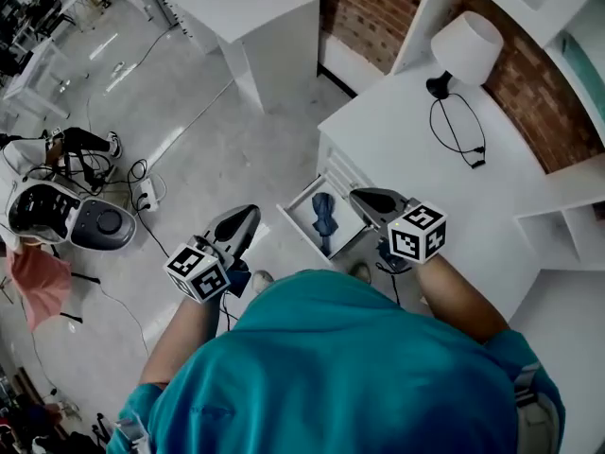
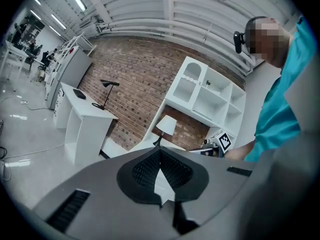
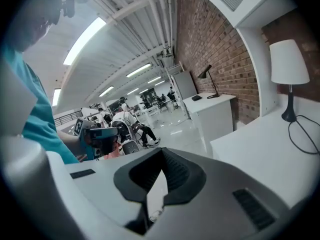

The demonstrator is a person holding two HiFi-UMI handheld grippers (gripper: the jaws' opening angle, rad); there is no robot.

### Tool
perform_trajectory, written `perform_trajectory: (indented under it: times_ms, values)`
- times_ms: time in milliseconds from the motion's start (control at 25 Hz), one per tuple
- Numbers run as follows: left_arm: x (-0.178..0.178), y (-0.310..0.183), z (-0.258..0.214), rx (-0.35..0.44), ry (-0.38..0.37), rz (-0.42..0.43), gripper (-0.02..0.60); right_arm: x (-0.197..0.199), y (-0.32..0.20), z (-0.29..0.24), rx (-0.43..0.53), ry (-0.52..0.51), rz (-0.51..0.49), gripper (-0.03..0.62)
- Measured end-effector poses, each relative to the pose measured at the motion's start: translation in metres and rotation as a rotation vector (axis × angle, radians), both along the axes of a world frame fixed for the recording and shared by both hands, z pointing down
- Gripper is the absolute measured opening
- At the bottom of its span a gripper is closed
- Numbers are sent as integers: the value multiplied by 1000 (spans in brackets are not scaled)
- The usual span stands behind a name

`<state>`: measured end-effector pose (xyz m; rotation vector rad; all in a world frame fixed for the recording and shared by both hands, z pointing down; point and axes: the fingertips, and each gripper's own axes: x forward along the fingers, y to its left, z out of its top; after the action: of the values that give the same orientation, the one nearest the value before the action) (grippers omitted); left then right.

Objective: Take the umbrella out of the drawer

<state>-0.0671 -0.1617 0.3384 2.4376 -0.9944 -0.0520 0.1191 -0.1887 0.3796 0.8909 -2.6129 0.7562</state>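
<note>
Umbrella [image 1: 324, 218] lies in open drawer [image 1: 302, 212], gaps along both side walls.

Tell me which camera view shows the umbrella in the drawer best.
The head view. There the dark blue umbrella lies in plain sight inside the open drawer, seen from above. The left gripper view and the right gripper view look out into the room and show neither umbrella nor drawer.

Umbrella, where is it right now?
In the head view, near centre, the umbrella lies in the open drawer of the desk, between the left gripper and the right gripper, nearer the right.
</note>
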Motion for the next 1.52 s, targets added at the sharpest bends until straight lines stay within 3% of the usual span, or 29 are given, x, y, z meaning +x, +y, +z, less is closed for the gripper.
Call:
perform_trajectory:
  times_ms: [240,320,520,800,1120,1520]
  values:
    - [-13,-13,51,-53,-19,-38,8,-38,-23,76,-132,78,-33,25]
    - [-16,-15,79,-94,-21,-57,8,-48,-28,117,-188,118,-48,68]
    - [-24,-16,171,-197,-48,-79,8,-60,-34,248,-370,193,-37,151]
    - [-32,-15,304,-273,-86,-62,8,-40,-33,435,-587,333,83,235]
    - [-32,-30,438,-281,-85,21,8,-27,-49,607,-657,446,152,267]
    - [-26,-32,542,-290,-90,74,8,-10,-64,763,-691,558,170,296]
